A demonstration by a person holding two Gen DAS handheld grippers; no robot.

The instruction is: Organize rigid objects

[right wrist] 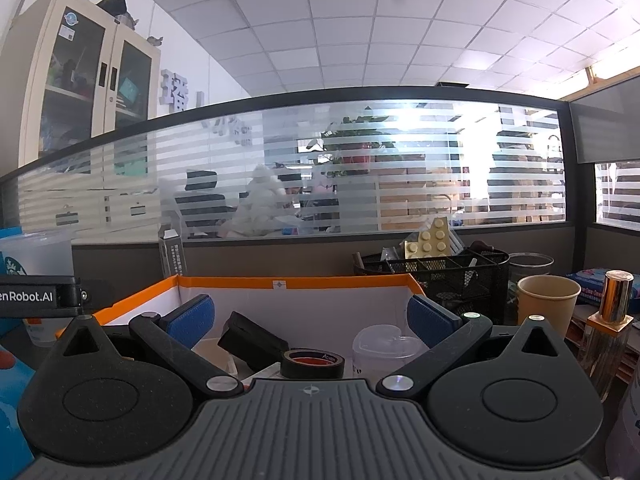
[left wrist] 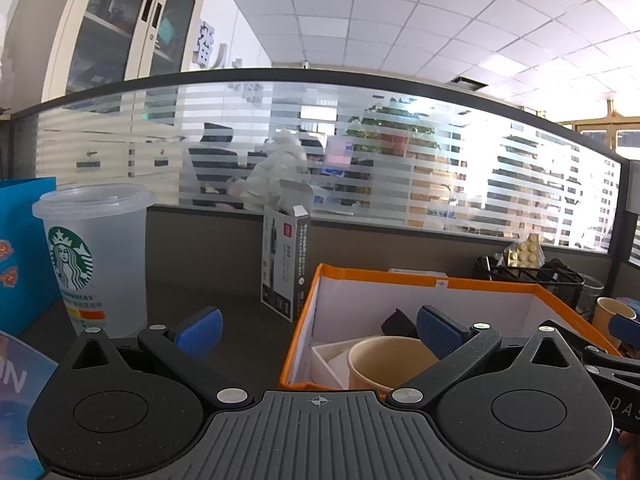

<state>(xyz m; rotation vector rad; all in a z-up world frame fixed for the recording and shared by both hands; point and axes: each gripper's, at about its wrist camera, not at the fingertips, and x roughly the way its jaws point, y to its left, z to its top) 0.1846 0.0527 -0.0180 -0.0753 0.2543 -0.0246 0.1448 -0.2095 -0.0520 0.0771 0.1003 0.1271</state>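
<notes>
Left fingers (left wrist: 438,330): spread apart, nothing held, above the near edge of the orange-rimmed box (left wrist: 424,278).
Right fingers (right wrist: 192,316): spread apart, nothing held, over the same box.
Box contents: paper cup (left wrist: 390,364), black tape roll (right wrist: 312,362), black block (right wrist: 252,338), clear heart-shaped container (right wrist: 386,348).
Desk (left wrist: 224,312): Starbucks cup (left wrist: 94,256) is seen left of box; mesh organiser (right wrist: 436,276) behind right.

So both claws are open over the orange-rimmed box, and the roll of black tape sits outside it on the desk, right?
Not quite: the roll of black tape lies inside the orange-rimmed box, as the right wrist view shows. Both the left claw and right claw are open.
</notes>
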